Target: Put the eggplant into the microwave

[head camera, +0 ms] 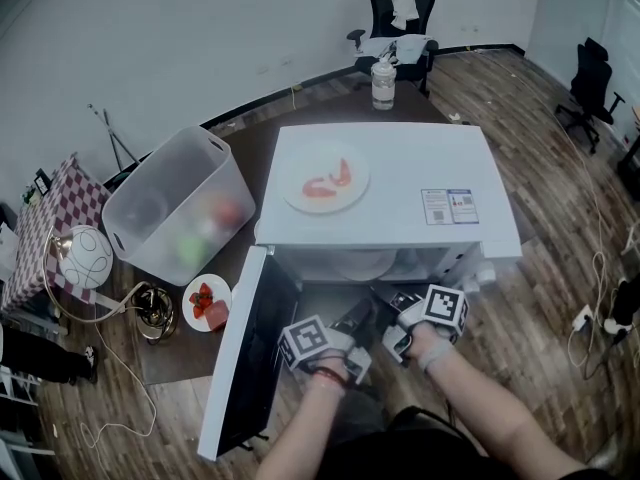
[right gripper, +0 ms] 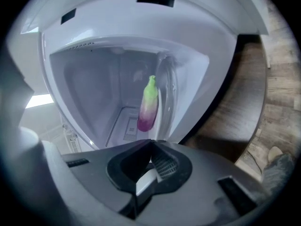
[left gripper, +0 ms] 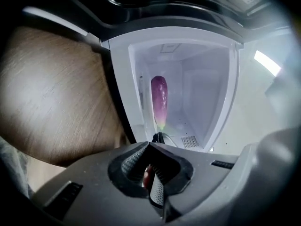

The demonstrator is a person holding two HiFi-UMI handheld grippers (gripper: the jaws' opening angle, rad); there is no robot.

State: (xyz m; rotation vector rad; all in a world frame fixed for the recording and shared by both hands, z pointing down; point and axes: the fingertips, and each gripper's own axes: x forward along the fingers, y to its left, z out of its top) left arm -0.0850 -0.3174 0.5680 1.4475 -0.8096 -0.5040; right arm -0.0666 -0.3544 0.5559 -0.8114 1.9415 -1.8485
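The eggplant (left gripper: 159,100), purple with a green stem end, lies inside the white microwave (head camera: 400,158), on the glass turntable (right gripper: 168,91). The right gripper view shows the eggplant (right gripper: 148,105) too. The microwave door (head camera: 245,358) hangs wide open to the left. In the head view both grippers are held side by side just in front of the opening. My left gripper (left gripper: 150,144) (head camera: 358,320) is shut with its tips meeting outside the cavity, apart from the eggplant. My right gripper (right gripper: 151,142) (head camera: 395,306) is also shut and holds nothing.
A plate with red food (head camera: 325,178) sits on the microwave's top. To the left stand a clear plastic bin (head camera: 175,203) and a small plate of strawberries (head camera: 207,301). A jar (head camera: 383,83) and an office chair (head camera: 400,18) are behind.
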